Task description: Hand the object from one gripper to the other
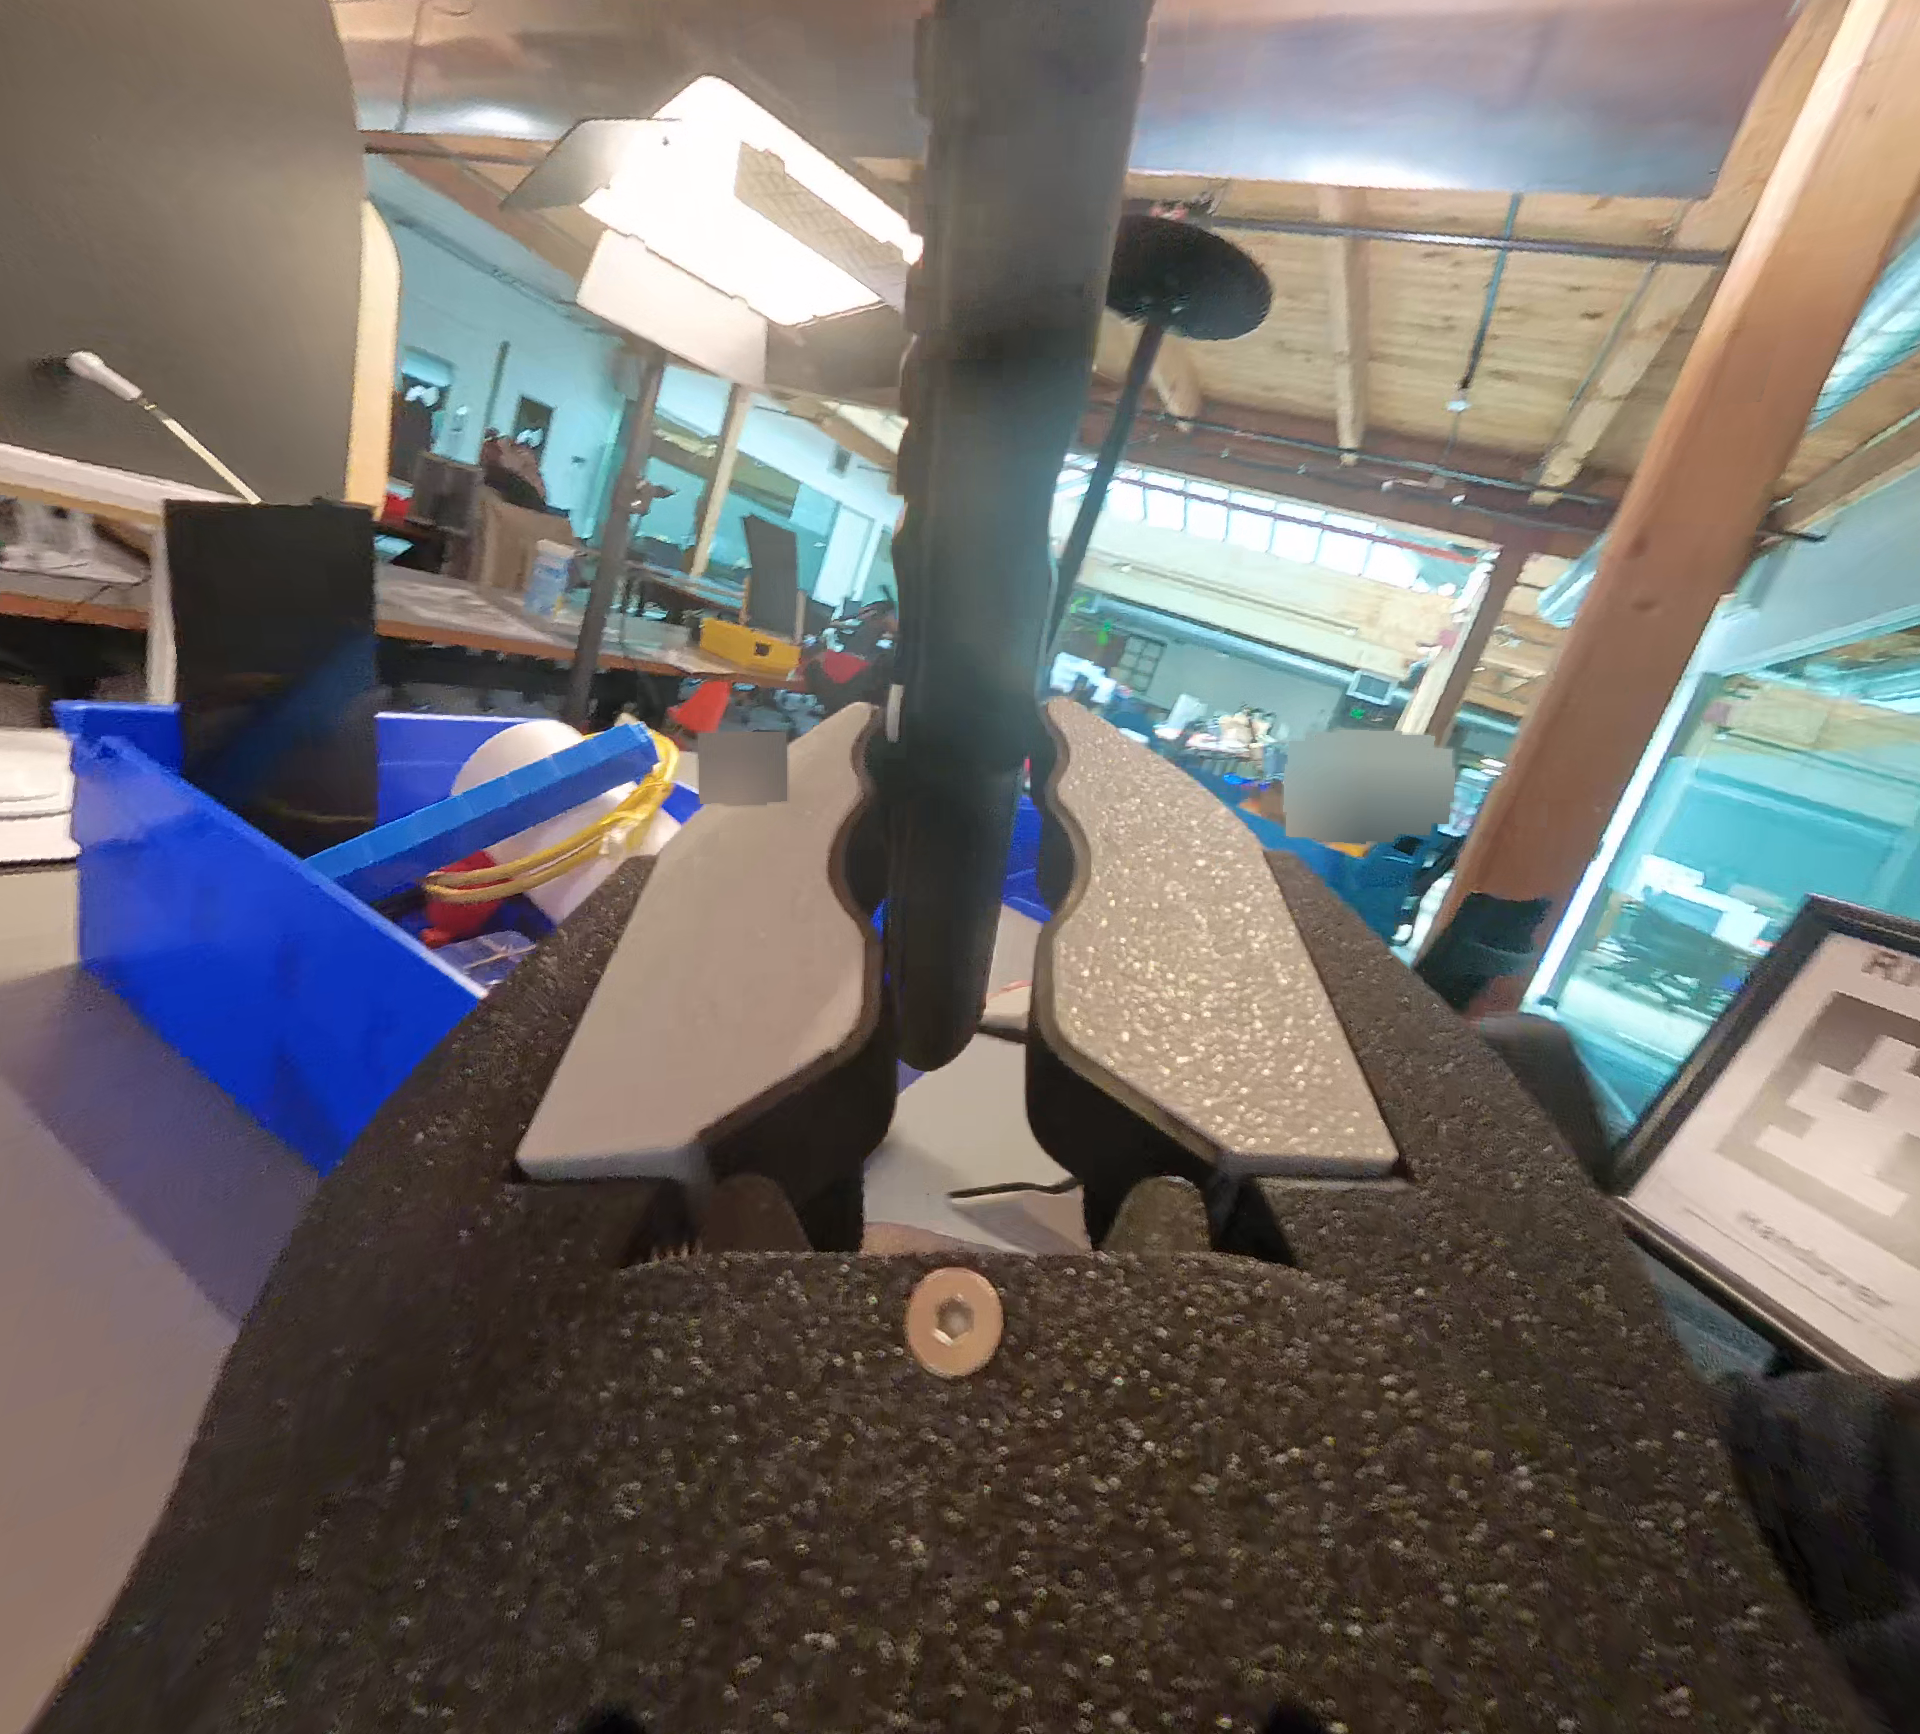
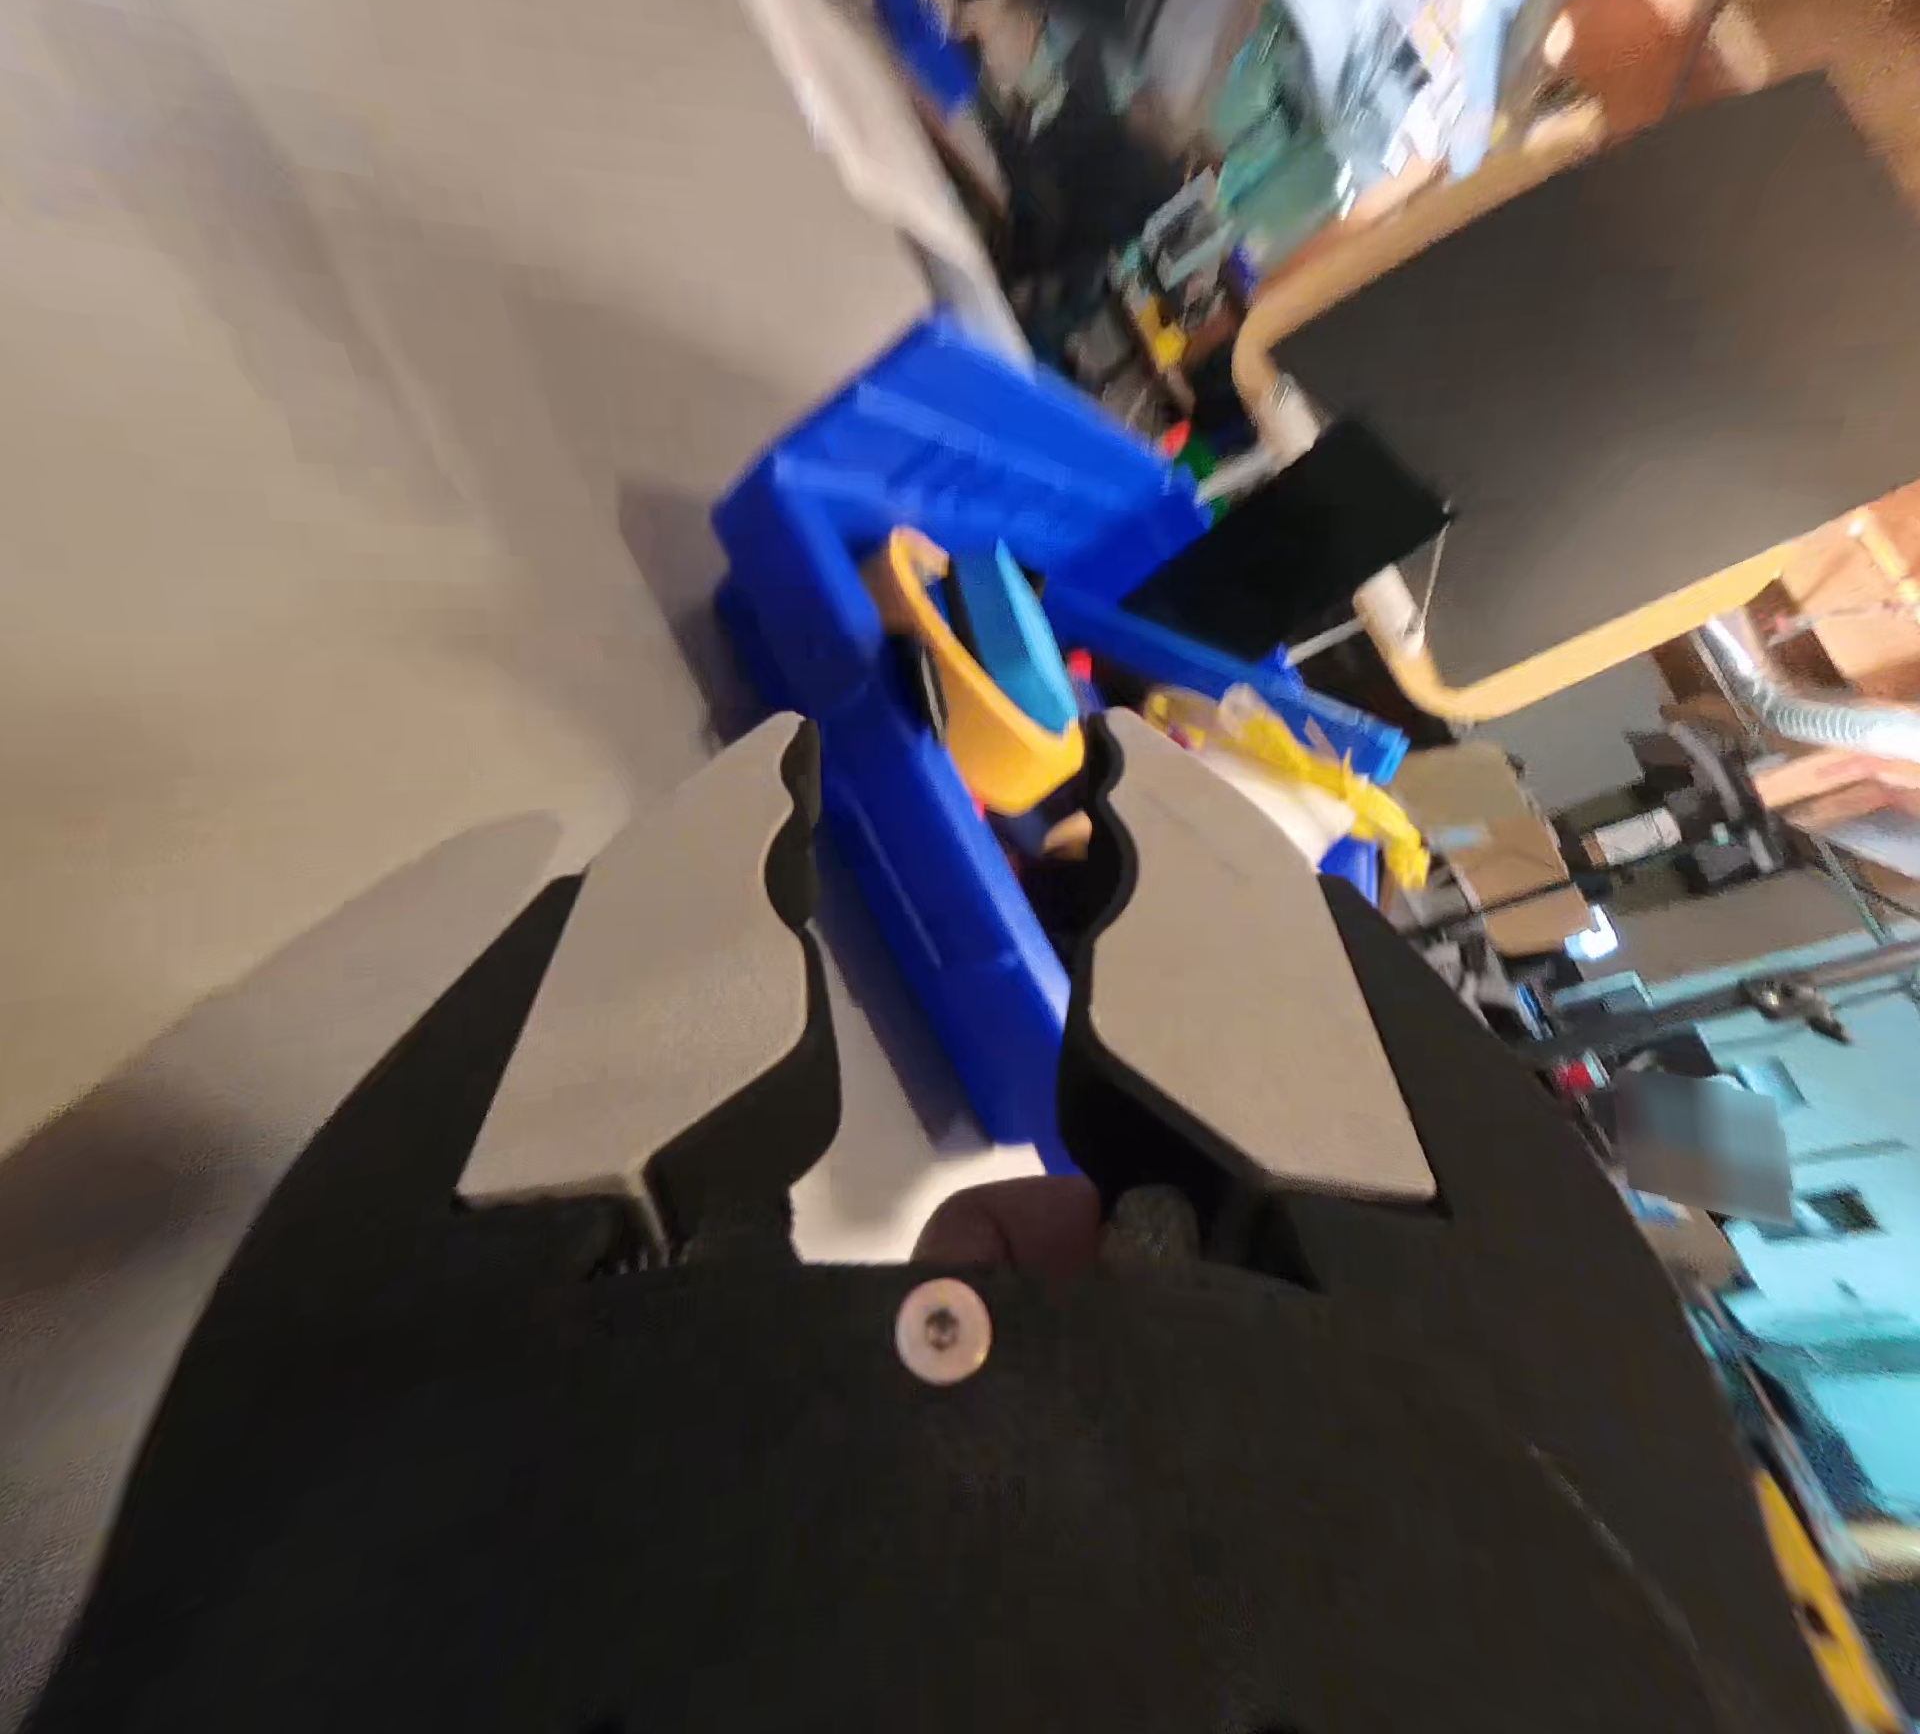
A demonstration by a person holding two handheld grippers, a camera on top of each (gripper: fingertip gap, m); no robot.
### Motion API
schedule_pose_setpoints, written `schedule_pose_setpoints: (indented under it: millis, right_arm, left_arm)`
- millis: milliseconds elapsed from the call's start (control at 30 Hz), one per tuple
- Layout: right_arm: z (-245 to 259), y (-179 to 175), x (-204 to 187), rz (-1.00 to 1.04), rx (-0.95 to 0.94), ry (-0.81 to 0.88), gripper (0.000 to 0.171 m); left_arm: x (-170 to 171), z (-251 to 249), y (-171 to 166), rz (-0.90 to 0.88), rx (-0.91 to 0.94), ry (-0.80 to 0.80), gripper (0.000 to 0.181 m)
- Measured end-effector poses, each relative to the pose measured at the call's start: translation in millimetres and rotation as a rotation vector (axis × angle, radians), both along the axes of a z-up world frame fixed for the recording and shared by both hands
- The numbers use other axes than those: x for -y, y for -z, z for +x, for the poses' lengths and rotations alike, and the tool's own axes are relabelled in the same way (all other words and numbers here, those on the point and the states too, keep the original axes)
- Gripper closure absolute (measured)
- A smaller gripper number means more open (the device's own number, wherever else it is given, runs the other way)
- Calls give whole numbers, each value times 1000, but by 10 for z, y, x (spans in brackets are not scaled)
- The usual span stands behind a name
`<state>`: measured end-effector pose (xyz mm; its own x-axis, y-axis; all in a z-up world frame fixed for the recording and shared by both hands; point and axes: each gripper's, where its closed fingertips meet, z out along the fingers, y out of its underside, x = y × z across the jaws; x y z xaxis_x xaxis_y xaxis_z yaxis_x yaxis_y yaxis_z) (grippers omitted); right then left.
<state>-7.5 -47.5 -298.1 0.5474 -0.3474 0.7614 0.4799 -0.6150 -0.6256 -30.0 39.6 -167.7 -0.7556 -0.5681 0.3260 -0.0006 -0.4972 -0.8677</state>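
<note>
In the left wrist view my left gripper [image 1: 956,734] is shut on a long black handle-like object [image 1: 1029,230]. The object stands upright between the fingers and reaches well above them; its lower end hangs down between the pads. In the right wrist view, which is blurred and tilted, my right gripper [image 2: 956,728] is open with nothing between its fingers. It points at a blue bin [image 2: 935,458]. Neither gripper shows in the other's view.
The blue bin [image 1: 239,936] sits on a grey table [image 1: 62,1269] and holds a white ball, a yellow cable [image 1: 561,843], a black card and an orange scoop-like piece [image 2: 987,728]. A framed patterned card [image 1: 1787,1144] stands at the right. A dark round board [image 2: 1610,396] overhangs behind the bin. The tips of one gripper are about 15 centimeters away from the tips of the other.
</note>
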Motion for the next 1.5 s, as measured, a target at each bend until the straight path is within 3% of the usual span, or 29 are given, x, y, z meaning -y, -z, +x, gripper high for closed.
schedule_pose_setpoints:
  millis: [200, 467, 667, 867, 967, 1033, 1167, 1300, 1433, 1500]
  right_arm:
    - [-336, -683, -310, 274, 243, -36, 109]
    - [-336, -916, -315, 166, 702, 188, 108]
    - [-387, -989, -227, 161, 812, 214, 120]
    - [-329, -888, -249, 121, 772, 216, 140]
    - [-310, -922, -197, 214, 666, 192, 145]
    - [-275, -918, -167, 297, 544, 156, 147]
    - [-215, -836, -136, 498, 173, 17, 148]
    - [-302, -884, -114, 742, -204, -214, 148]
    - [-439, -916, -143, 985, -749, -560, 148]
    - [-503, -991, -82, 1087, -927, -715, 148]
  left_arm:
    - [263, 68, -75, -39, -97, -58, 155]
    - [398, -94, -71, -186, -162, -20, 156]
    - [531, -102, 75, -214, -265, 34, 156]
    - [502, -80, 217, -256, -315, 65, 157]
    - [528, -95, 171, -204, -258, 67, 153]
    - [565, -123, 109, -176, -198, 64, 139]
    - [600, -161, 23, -73, -73, 4, 119]
    - [542, -178, -31, -1, 20, -64, 114]
    - [431, -230, -145, -45, 101, -62, 114]
    - [358, -236, -175, -85, 133, -44, 114]
